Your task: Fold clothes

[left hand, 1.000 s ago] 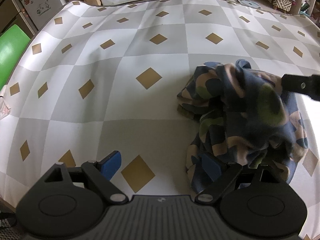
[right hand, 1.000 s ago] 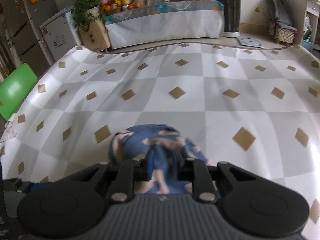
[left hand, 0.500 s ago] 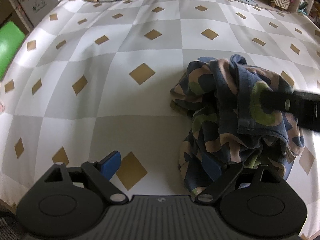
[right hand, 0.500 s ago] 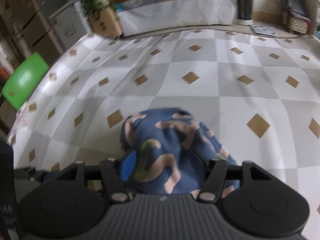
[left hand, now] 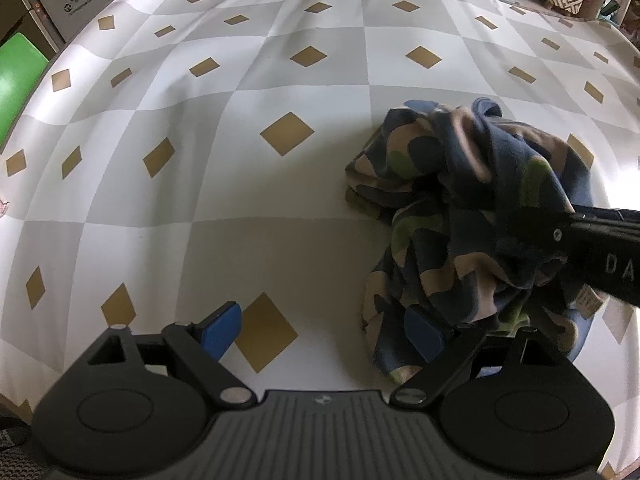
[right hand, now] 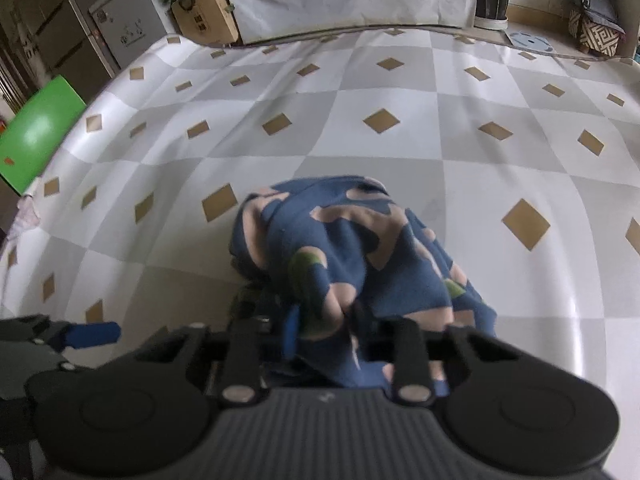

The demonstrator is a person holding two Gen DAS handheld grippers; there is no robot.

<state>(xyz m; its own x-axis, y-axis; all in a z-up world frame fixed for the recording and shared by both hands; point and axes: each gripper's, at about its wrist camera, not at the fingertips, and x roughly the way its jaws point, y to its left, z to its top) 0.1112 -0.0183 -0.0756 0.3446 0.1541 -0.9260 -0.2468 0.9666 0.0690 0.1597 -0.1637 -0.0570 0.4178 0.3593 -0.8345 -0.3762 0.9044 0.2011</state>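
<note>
A crumpled garment [left hand: 448, 216] in a blue, tan and green camouflage print lies bunched on the checked tablecloth [left hand: 200, 160], right of centre. My left gripper [left hand: 322, 332] is open near the front edge; its right pad [left hand: 422, 334] touches the garment's near hem and its left pad rests over bare cloth. My right gripper [right hand: 324, 326] is shut on a fold of the garment [right hand: 352, 240], which drapes over and hides its fingertips. In the left wrist view the right gripper [left hand: 560, 236] reaches in from the right, pinching the top of the heap.
A green panel [right hand: 36, 136] stands off the table's left edge. Beyond the far edge are a white cabinet [right hand: 124, 32], a cardboard box with a plant [right hand: 204, 16], a draped table and a woven basket [right hand: 596, 36]. Bare tablecloth spreads left and behind the garment.
My right gripper was shut a second ago, opened wide half a second ago, and has now shut again on the garment. The left gripper stays open in nearly the same place.
</note>
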